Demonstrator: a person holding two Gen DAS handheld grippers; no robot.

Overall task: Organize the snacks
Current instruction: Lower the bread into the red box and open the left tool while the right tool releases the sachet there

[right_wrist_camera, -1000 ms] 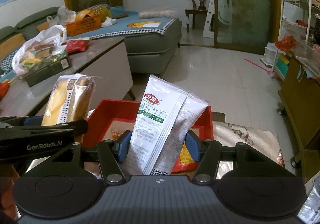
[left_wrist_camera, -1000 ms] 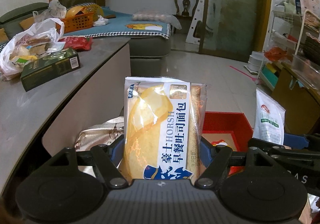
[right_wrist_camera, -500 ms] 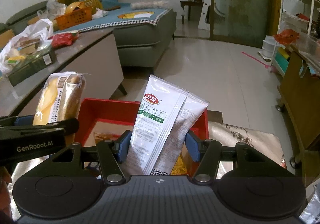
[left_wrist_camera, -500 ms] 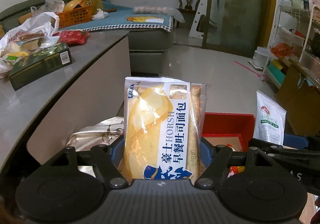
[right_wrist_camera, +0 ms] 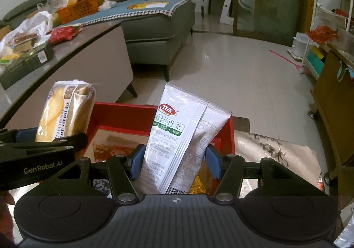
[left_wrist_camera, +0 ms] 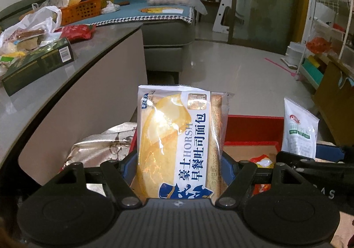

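The left gripper point(left_wrist_camera: 178, 165) is clamped on a bread pack point(left_wrist_camera: 177, 144), its blue pads pressing both side edges near the pack's lower end. The pack stands upright, long axis vertical, sealed top edge pointing up and printed face toward the left wrist camera. The right gripper point(right_wrist_camera: 174, 160) is closed on a white pouch point(right_wrist_camera: 177, 150), gripped low down; the pouch also stands on end but leans, its top tilted to the right, with the red logo near the top and the barcode at the bottom. Both snacks are held above a red box point(right_wrist_camera: 119, 118) that sits open on a patterned cloth point(right_wrist_camera: 274, 155); orange packets point(left_wrist_camera: 262, 160) lie inside the box. In the right wrist view the bread pack shows at left, beside the box's left wall. A counter point(left_wrist_camera: 88, 64) to the left carries a dark carton point(left_wrist_camera: 35, 63) and a white plastic bag point(left_wrist_camera: 33, 24).
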